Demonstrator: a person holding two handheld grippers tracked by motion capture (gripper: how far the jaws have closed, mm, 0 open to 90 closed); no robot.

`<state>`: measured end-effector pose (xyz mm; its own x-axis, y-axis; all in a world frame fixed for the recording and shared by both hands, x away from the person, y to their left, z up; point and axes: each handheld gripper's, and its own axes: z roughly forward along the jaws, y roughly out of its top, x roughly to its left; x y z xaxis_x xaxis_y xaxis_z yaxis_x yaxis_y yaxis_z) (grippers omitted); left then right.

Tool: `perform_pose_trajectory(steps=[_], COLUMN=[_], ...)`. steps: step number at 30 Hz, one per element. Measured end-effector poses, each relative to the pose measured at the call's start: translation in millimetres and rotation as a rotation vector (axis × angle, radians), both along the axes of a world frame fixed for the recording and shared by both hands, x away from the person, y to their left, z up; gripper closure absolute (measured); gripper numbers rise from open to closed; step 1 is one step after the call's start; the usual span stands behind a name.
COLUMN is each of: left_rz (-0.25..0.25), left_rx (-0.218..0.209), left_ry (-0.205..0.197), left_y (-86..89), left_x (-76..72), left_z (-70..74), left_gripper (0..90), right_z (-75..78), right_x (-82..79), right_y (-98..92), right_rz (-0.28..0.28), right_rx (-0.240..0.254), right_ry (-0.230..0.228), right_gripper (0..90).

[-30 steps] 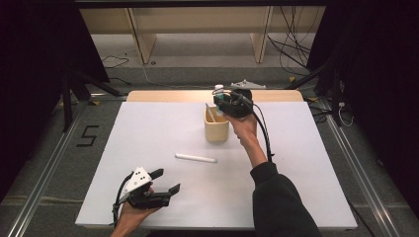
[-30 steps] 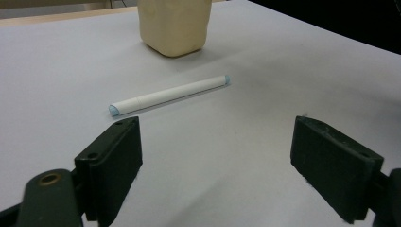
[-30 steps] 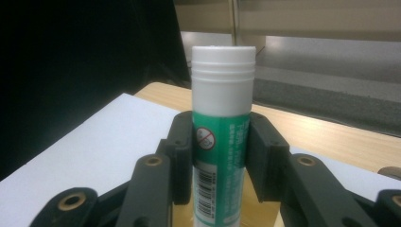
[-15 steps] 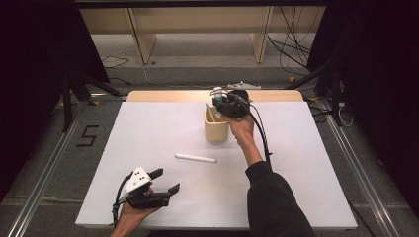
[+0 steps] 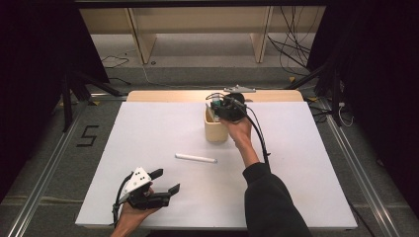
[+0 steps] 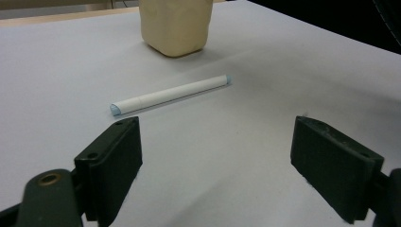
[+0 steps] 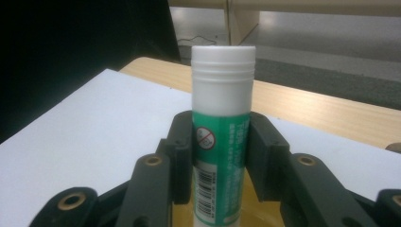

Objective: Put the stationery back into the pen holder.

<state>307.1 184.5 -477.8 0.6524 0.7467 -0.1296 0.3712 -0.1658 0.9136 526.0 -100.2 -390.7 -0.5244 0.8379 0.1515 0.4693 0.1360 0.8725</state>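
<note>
Little has moved since the earlier frame: right gripper (image 7: pixel 220 156) remains clamped on the glue stick (image 7: pixel 221 123), upright over the beige cup (image 5: pixel 216 129) at the bench (image 5: pixel 148 143) rear. Glue stick is light, rigid, smooth plastic; grip mid-barrel, below the cap. Left gripper (image 5: pixel 165 181) rests wide open, empty, near the white marker (image 6: pixel 170 94).
</note>
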Motion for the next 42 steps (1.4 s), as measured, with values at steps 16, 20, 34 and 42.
perform_pose_trajectory(steps=[16,20,34,42], left_rz=[-0.002,-0.002,-0.002,-0.002], left_rx=[0.005,0.007,0.01,0.011], left_ry=[-0.002,0.0,0.004,0.004], left_y=[-1.3,-1.3,-2.1,-2.3], left_x=[0.0,-0.1,-0.2,-0.2], left_z=[-0.7,-0.8,-1.1,-1.1], left_gripper=[17.1,17.1,17.1,17.1], right_z=[-12.7,-14.2,-19.4,-4.3], right_x=[0.0,-0.2,1.0,-5.7], right_y=[1.8,3.7,7.8,0.3], right_rz=[-0.004,0.002,0.013,0.0], right_rx=[-0.016,-0.019,-0.036,-0.025], right_ry=[0.028,0.032,0.055,0.014], right_gripper=[65.6,65.6,61.1,39.6])
